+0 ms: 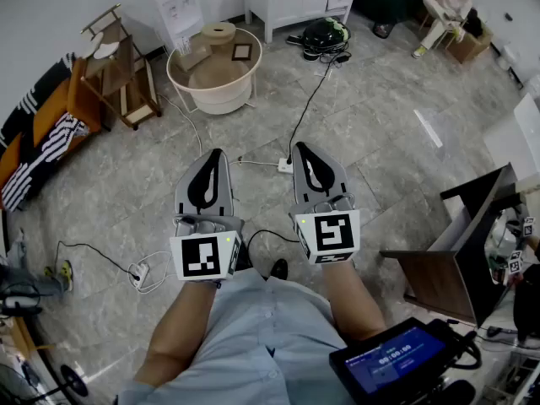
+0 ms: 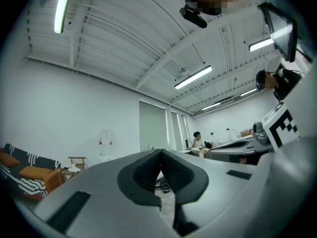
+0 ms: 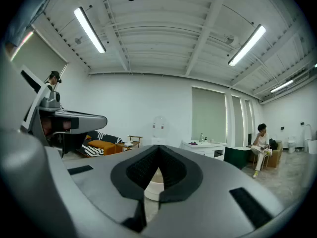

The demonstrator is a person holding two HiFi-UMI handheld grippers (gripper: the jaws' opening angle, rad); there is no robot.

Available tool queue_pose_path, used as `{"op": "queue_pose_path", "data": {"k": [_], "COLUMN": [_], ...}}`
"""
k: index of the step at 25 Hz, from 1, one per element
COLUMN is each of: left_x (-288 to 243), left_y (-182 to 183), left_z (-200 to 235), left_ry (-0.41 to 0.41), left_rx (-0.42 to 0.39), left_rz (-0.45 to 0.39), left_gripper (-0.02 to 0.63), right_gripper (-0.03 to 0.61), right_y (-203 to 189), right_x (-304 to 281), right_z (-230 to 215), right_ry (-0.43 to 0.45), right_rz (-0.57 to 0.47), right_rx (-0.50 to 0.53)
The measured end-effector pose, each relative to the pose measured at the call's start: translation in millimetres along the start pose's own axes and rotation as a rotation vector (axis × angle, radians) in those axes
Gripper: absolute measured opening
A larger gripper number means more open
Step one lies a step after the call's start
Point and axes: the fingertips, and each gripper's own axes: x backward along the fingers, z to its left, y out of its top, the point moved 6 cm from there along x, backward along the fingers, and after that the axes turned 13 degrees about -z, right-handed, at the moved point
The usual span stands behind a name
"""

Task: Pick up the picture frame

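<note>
Left gripper (image 1: 216, 155): jaws together at the tips, nothing between them. Right gripper (image 1: 301, 148): the same, tips meeting, empty. I have both side by side, pointing forward. Frame (image 1: 242, 51) lies flat on the round white table (image 1: 221, 101), well ahead of both grippers. The table also shows through the right gripper's pad gap. Cable (image 1: 309, 108) runs across the floor between.

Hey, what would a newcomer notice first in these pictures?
The grey left gripper and right gripper, each bearing a black-and-white marker cube, sit side by side mid-frame, jaws shut on nothing. Beyond them, upper left, a round cream table carries the small dark picture frame.
</note>
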Motion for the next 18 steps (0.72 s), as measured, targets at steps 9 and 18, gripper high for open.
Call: {"op": "queue_pose_path", "data": {"k": [9,18], "left_x": [-13,-36], "left_y": [-19,-33], "left_z": [49,140], "left_ry": [0.002,0.003], "left_rx": [0.027,0.032], "left_rz": [0.008,-0.018], "left_gripper": [0.011,0.011], "right_gripper": [0.012,0.014], "right_y": [-9,-7], "right_x": [-41,-119], "right_z": [24,63], "right_ry": [-0.002,-0.045], "right_rz": [-0.004,-0.024], "right_rx": [0.004,0.03]}}
